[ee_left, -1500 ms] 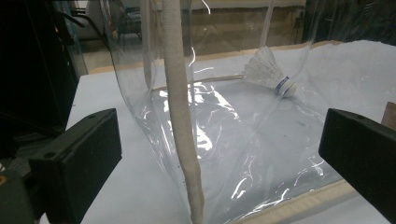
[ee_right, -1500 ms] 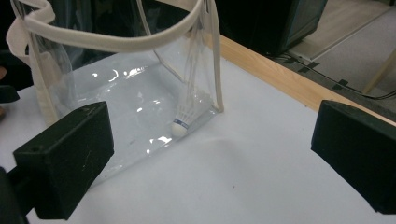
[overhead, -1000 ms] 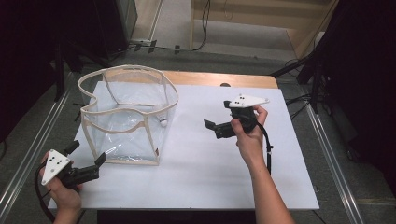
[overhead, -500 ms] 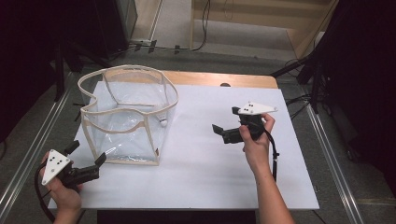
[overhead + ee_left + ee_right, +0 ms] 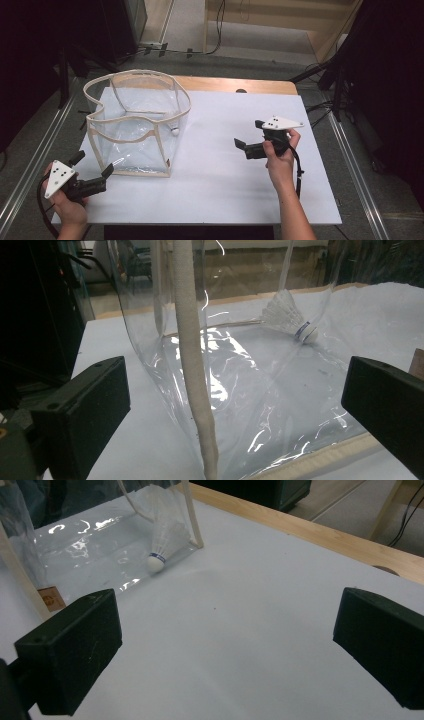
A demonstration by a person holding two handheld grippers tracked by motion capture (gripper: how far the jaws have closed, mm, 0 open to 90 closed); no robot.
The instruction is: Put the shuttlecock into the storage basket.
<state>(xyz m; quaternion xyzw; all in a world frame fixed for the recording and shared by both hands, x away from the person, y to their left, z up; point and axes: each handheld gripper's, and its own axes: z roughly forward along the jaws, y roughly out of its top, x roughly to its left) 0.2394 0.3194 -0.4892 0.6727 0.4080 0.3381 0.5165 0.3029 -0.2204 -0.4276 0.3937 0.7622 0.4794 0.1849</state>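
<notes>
With the shuttlecock [image 5: 159, 550] lying inside the clear bag [image 5: 135, 125], your left claw [image 5: 92, 170] gapes empty beside its near corner and your right claw [image 5: 247, 135] waits wide open, well clear.

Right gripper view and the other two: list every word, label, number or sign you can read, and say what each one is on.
No text can be read.
Small tan tag at the bottom edge of the clear bag: a round mark is printed on it, too blurred to read.
Shuttlecock inside the bag: a blue band around its base, no letters to make out.
Grey plates on the grippers: dots only, no writing.
</notes>
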